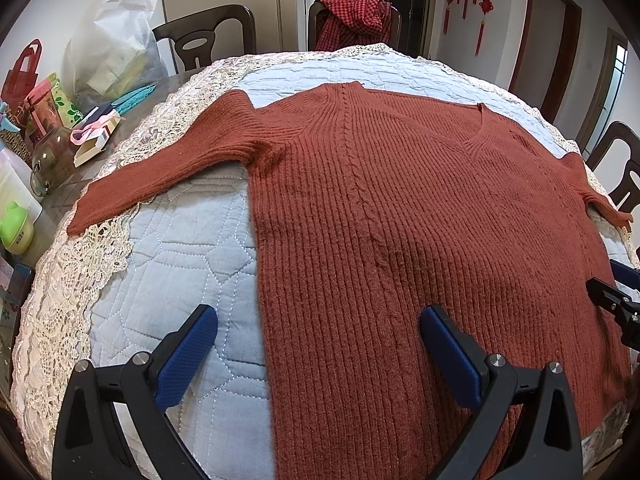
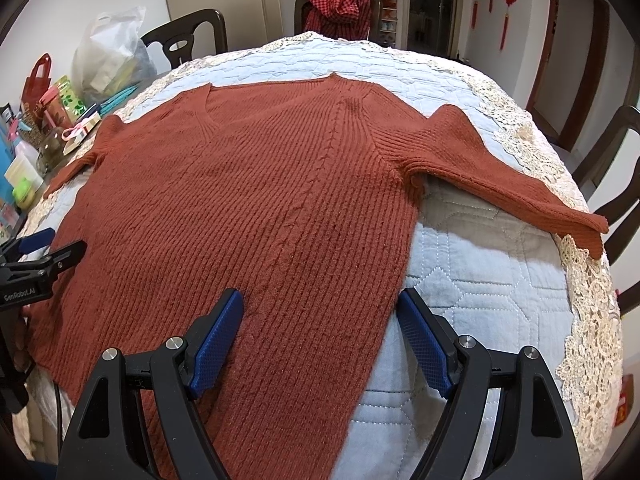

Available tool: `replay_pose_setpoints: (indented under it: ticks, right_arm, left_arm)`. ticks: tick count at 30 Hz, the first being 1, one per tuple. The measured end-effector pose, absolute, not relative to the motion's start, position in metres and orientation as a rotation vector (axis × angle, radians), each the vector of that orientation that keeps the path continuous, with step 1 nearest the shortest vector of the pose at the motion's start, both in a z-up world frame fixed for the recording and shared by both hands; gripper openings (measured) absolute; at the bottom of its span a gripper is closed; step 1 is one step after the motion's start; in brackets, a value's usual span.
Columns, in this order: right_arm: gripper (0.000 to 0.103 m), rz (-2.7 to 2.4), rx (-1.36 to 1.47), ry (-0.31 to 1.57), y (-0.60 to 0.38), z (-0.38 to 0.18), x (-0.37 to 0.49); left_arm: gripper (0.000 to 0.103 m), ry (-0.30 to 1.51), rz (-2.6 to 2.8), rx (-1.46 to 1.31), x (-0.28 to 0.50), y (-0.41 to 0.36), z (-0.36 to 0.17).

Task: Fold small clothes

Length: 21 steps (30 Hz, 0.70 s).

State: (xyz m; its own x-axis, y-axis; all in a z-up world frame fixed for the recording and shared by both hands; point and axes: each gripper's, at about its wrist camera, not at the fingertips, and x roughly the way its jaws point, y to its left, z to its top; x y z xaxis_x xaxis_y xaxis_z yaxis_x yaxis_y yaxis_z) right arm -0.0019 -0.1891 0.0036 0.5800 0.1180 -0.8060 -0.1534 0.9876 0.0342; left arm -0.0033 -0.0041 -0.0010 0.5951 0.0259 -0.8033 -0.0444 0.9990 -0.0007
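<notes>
A rust-red ribbed V-neck sweater (image 1: 400, 208) lies flat, front up, on a pale blue quilted cloth (image 1: 180, 264), both sleeves spread out to the sides. My left gripper (image 1: 318, 316) is open and empty, hovering over the sweater's left hem edge. My right gripper (image 2: 320, 300) is open and empty, hovering over the sweater's (image 2: 260, 200) right hem edge. Each gripper shows at the side of the other's view: the right gripper (image 1: 616, 296) in the left wrist view, the left gripper (image 2: 40, 252) in the right wrist view.
The cloth has a lace border (image 1: 72, 280). Clutter sits on the table's left end: a white plastic bag (image 1: 116, 48), a red bag (image 1: 24, 68), boxes, a glass jar (image 1: 50, 160), a green toy (image 1: 16, 228). Dark chairs (image 1: 208, 36) ring the table; one holds a red checked garment (image 1: 352, 20).
</notes>
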Motion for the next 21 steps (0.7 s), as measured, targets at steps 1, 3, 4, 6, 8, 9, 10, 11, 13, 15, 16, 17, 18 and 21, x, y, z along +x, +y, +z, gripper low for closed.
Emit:
replay_pose_setpoints:
  ticks: [1, 3, 4, 6, 8, 9, 10, 11, 13, 15, 16, 17, 18, 21]
  right_arm:
    - [0.079, 0.16, -0.042, 0.94, -0.1889, 0.0037, -0.0016]
    - [0.079, 0.161, -0.045, 0.938, -0.1888, 0.0037, -0.002]
    - [0.079, 0.161, -0.045, 0.937, -0.1888, 0.0036, -0.0025]
    - [0.079, 0.159, -0.042, 0.936, -0.189, 0.0036, -0.0031]
    - [0.079, 0.158, -0.041, 0.934, -0.189, 0.0035, -0.0037]
    - [0.079, 0.157, -0.04, 0.933, -0.189, 0.0035, -0.0039]
    - [0.079, 0.157, -0.04, 0.933, -0.1891, 0.0035, -0.004]
    - [0.079, 0.157, -0.039, 0.932, -0.1891, 0.0037, -0.0041]
    - [0.079, 0.158, -0.035, 0.932, -0.1894, 0.004, -0.0042]
    - [0.079, 0.159, -0.035, 0.933, -0.1895, 0.0041, -0.0042]
    - [0.079, 0.158, -0.036, 0.932, -0.1896, 0.004, -0.0042]
    - [0.079, 0.158, -0.037, 0.932, -0.1896, 0.0041, -0.0042]
    - [0.079, 0.159, -0.039, 0.931, -0.1896, 0.0041, -0.0044]
    - [0.079, 0.162, -0.042, 0.927, -0.1898, 0.0041, -0.005]
  left_arm:
    - [0.103, 0.932, 0.041, -0.021, -0.0032, -0.0041, -0.001]
    - [0.103, 0.931, 0.04, -0.021, -0.0029, -0.0042, -0.0009]
    - [0.103, 0.93, 0.04, -0.02, -0.0028, -0.0045, -0.0009]
    - [0.103, 0.927, 0.04, -0.019, -0.0027, -0.0048, -0.0007]
    - [0.103, 0.925, 0.04, -0.018, -0.003, -0.0054, -0.0007]
    - [0.103, 0.925, 0.04, -0.017, -0.0028, -0.0056, -0.0006]
    - [0.103, 0.925, 0.04, -0.018, -0.003, -0.0055, -0.0008]
    - [0.103, 0.925, 0.04, -0.018, -0.0031, -0.0056, -0.0009]
    - [0.103, 0.925, 0.04, -0.017, -0.0031, -0.0055, -0.0008]
    - [0.103, 0.924, 0.04, -0.017, -0.0032, -0.0056, -0.0008]
    - [0.103, 0.924, 0.041, -0.016, -0.003, -0.0058, -0.0007]
    - [0.103, 0.924, 0.04, -0.016, -0.0031, -0.0055, -0.0007]
    - [0.103, 0.924, 0.04, -0.016, -0.0032, -0.0055, -0.0007]
    - [0.103, 0.924, 0.041, -0.016, -0.0031, -0.0057, -0.0007]
